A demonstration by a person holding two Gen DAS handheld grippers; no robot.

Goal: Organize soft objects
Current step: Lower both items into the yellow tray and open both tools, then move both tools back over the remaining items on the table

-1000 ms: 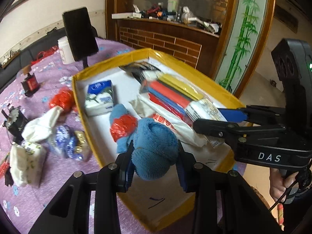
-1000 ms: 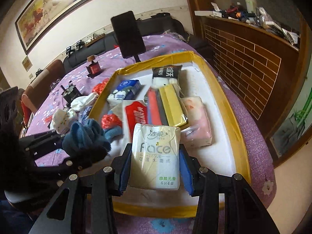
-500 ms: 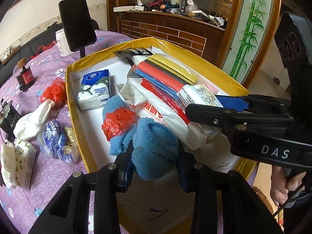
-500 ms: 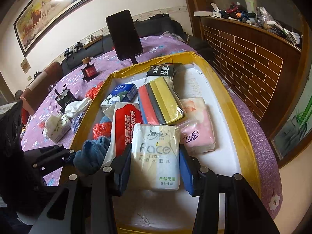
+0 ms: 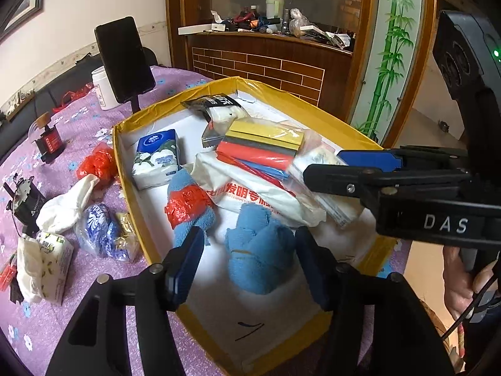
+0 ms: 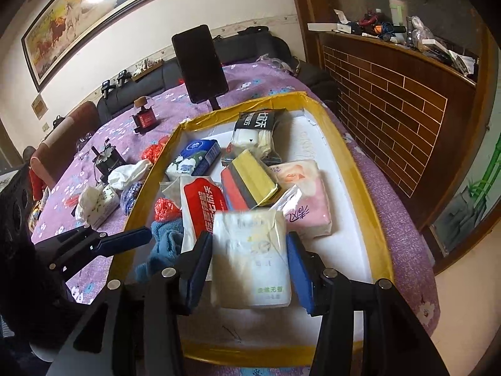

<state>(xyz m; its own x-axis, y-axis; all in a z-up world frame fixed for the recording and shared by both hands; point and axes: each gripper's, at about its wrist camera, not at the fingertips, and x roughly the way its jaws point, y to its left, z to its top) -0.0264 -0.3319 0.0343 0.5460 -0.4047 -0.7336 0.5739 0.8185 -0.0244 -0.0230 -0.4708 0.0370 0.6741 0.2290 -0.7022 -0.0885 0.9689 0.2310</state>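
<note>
A yellow-rimmed white box [image 5: 125, 156] holds several soft packs. A bundled blue cloth [image 5: 260, 250] lies on the box floor between the pads of my left gripper [image 5: 247, 266]. Its jaws are opening and neither pad presses the cloth. My right gripper [image 6: 249, 269] hovers over the near end of the box [image 6: 360, 188] with a white tissue pack [image 6: 250, 260] between its pads. Those jaws are opening too, and the pack looks blurred and loose with slim gaps at both pads. The right gripper [image 5: 322, 165] also reaches in from the right in the left wrist view.
Inside lie a second blue cloth with a red bag [image 5: 188, 206], a white pack with red print [image 5: 250, 194], coloured sponges [image 5: 266, 147], a blue tissue pack [image 5: 156, 159] and a pink pack [image 6: 300, 194]. A white cloth [image 5: 65, 206], blue packet [image 5: 97, 228] and phone stand [image 5: 123, 59] sit on the purple tablecloth.
The left jaws spread apart and let go of the blue cloth, which now rests on the box floor. The right jaws widened slightly and the tissue pack turned blurry between them.
</note>
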